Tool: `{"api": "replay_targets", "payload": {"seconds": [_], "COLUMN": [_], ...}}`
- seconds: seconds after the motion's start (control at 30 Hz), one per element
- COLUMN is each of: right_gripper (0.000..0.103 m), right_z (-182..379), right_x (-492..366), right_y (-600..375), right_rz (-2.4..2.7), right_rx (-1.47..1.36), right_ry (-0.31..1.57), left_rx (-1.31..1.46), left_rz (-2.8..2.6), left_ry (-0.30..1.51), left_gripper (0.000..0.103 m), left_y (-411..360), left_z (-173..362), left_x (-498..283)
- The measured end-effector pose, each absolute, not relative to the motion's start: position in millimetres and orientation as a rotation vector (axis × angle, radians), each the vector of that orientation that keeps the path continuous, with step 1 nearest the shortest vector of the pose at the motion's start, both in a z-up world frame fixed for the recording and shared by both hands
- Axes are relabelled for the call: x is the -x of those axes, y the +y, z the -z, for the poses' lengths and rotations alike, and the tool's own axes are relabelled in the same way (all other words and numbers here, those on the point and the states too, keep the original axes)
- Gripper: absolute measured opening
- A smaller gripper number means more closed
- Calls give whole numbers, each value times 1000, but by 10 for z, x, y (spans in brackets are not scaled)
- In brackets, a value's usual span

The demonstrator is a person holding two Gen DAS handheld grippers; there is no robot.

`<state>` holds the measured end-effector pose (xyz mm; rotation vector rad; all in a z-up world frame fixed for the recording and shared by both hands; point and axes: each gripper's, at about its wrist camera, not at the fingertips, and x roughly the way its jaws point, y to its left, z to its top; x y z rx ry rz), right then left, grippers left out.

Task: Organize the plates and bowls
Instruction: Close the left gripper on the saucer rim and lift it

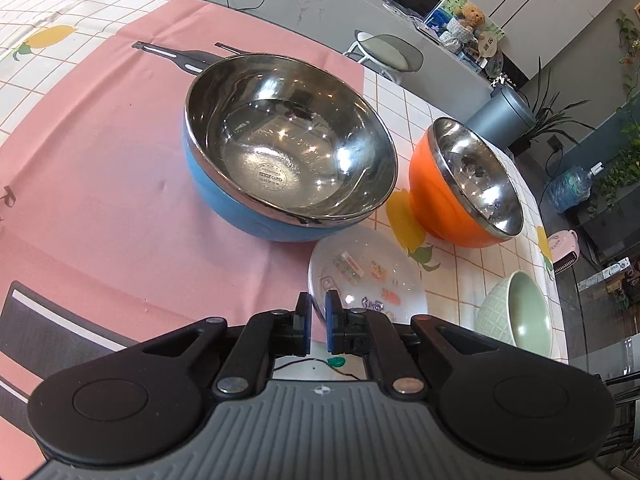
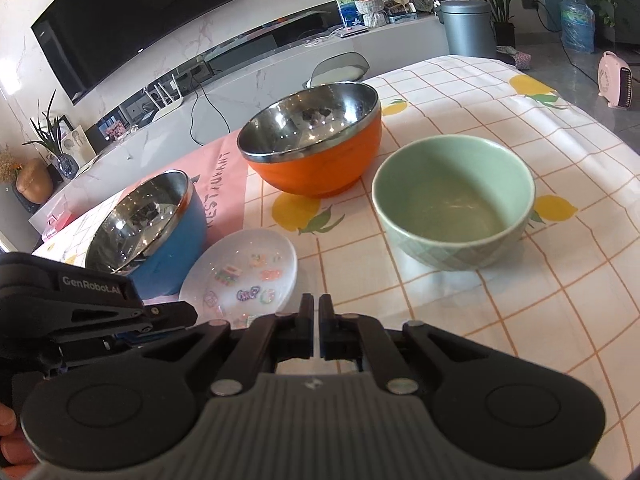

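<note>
Presently on the table: a checked tablecloth [image 2: 500,304] with lemon prints, overlaid at one side by a pink cloth mat [image 1: 100,184].

Item 1: large blue bowl with polished steel lining [image 1: 288,152], upright on the pink mat. The left wrist view looks straight into it; the right wrist view shows it from the side.

Item 2: orange bowl with steel lining [image 2: 316,148], upright on the checked cloth, beside the blue bowl and apart from it.

Item 3: pale green ceramic bowl with a lattice-patterned outside [image 2: 452,204], upright, empty. The right wrist view shows it whole; the left wrist view has it only at the frame's right side.

Item 4: small white plate with coloured cartoon motifs [image 2: 244,272], lying just beside the blue bowl, across the mat's edge.

Item 5: left gripper [image 1: 318,312], fingers drawn close and pinching the near rim of the white plate, which sits between the blue pads.

Item 6: right gripper [image 2: 314,310], fingers pressed nearly together with only a thin slit; whether anything lies between them cannot be told. It sits near the plate's near edge.

Right wrist view only: the left gripper's body at lower left, and a wall-mounted black television [image 2: 132,12].
</note>
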<state>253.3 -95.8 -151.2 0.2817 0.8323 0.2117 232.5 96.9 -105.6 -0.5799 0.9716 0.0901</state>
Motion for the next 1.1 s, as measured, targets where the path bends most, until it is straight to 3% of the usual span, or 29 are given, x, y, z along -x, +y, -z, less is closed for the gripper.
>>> {"api": "replay_targets", "payload": {"seconds": [0.13,0.27,0.43,0.53,0.67,1.1], "right_gripper": [23,23,22,13,7,4], "right_z": [1519,1523,1620,1690,1698,1309], "right_x": [-2575,-2651,-2794,-2825,-2833,-2410], "right_y": [-975,-931,-835,-802,-783,-1033], "right_rz": [-213,-227,-247,-253,-247,-217], "right_rx": [-319,-336,-337,-344,-336,-372], "right_ry": [829,821,853,863,863,789], "left_rx": [569,567,555,550,545,542], "left_rz": [-124,-125,-116,-110,-111,-41], "left_ry": [946,930,935,949,950,920], "left_gripper": [15,20,20,7,3,3], "left_y": [988,1011,1000,981,961,849], "left_z": [1082,1107,1134,1168,1161,820], "left_x": [-2335,-2372,-2452,-2492,-2489,-2022]}}
